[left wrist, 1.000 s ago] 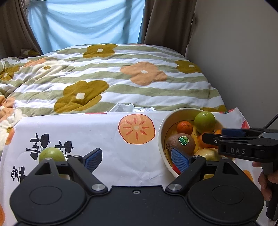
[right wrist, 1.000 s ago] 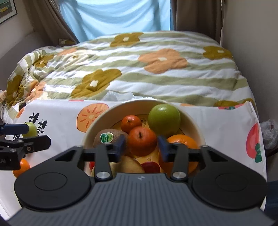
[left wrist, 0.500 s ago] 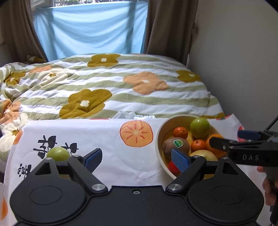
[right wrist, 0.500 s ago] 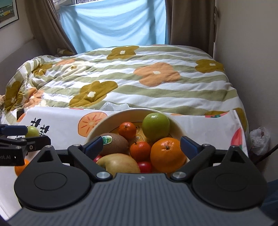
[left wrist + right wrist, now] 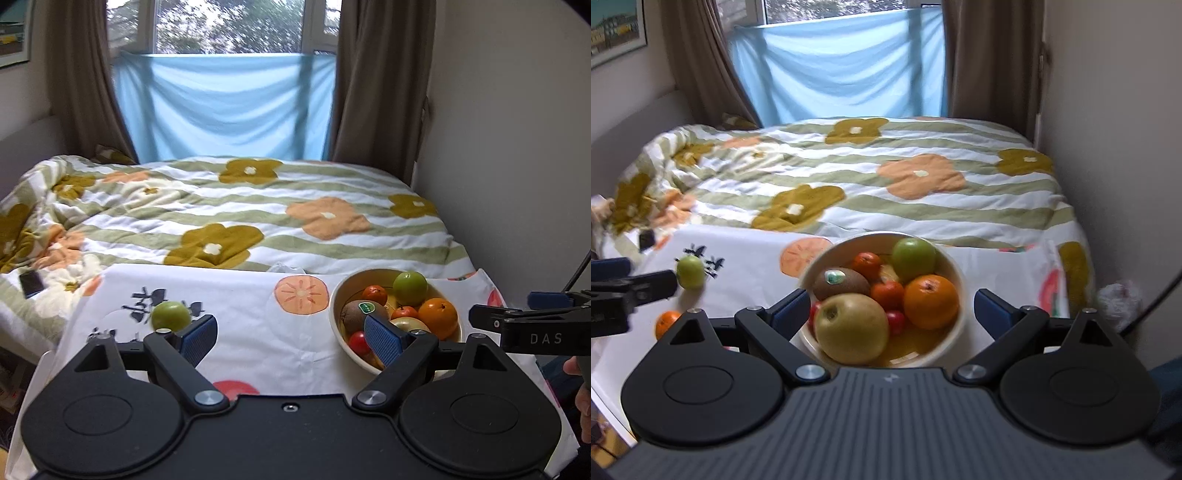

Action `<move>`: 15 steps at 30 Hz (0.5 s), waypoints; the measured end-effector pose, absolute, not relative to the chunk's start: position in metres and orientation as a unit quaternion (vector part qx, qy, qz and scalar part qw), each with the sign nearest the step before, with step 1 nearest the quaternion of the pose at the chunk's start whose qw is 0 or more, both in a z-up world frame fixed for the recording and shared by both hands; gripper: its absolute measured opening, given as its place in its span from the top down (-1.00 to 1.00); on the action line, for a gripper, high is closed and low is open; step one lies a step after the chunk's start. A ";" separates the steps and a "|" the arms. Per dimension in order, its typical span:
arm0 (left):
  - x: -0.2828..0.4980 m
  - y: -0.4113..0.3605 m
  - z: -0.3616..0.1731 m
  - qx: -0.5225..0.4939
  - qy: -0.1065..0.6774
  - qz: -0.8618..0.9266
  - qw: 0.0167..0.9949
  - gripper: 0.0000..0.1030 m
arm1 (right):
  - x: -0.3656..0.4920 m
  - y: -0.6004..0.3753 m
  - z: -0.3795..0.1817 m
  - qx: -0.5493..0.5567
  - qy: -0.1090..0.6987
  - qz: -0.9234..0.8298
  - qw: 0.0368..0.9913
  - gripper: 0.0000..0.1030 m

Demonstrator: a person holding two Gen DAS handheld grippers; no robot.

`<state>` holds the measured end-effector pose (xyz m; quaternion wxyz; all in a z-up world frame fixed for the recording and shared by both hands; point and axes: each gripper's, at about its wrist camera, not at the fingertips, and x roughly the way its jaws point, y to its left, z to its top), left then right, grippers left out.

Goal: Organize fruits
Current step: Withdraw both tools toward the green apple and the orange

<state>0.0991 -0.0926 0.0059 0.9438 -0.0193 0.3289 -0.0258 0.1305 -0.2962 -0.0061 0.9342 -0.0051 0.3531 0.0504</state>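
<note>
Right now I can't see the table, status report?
Left gripper, right gripper open, empty. Bowl full; green apple, small orange loose. Nothing blocking.

Cream bowl sits low and centre in the right wrist view, heaped with fruit. Up front a big yellow-green apple, right of it a large orange. Behind them a brown kiwi with a green sticker, a small red-orange tangerine, another tangerine further back, and a green apple at the far rim. Small red fruit peeks out low between the apple and orange. Out on the cloth at left, a lone green apple stands well apart from the bowl, and a small orange lies lower left.
</note>
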 end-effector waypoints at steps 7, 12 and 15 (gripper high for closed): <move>0.063 -0.083 0.020 -0.005 0.310 0.006 0.951 -0.96 | 0.107 -0.287 0.006 0.002 0.335 0.074 0.939 -1.00; 0.051 -0.063 0.031 0.018 0.304 0.029 0.952 -1.00 | 0.099 -0.273 0.008 0.010 0.339 0.089 0.937 -1.00; 0.053 -0.040 0.030 0.018 0.315 0.034 0.948 -1.00 | 0.096 -0.260 0.005 0.003 0.342 0.086 0.936 -1.00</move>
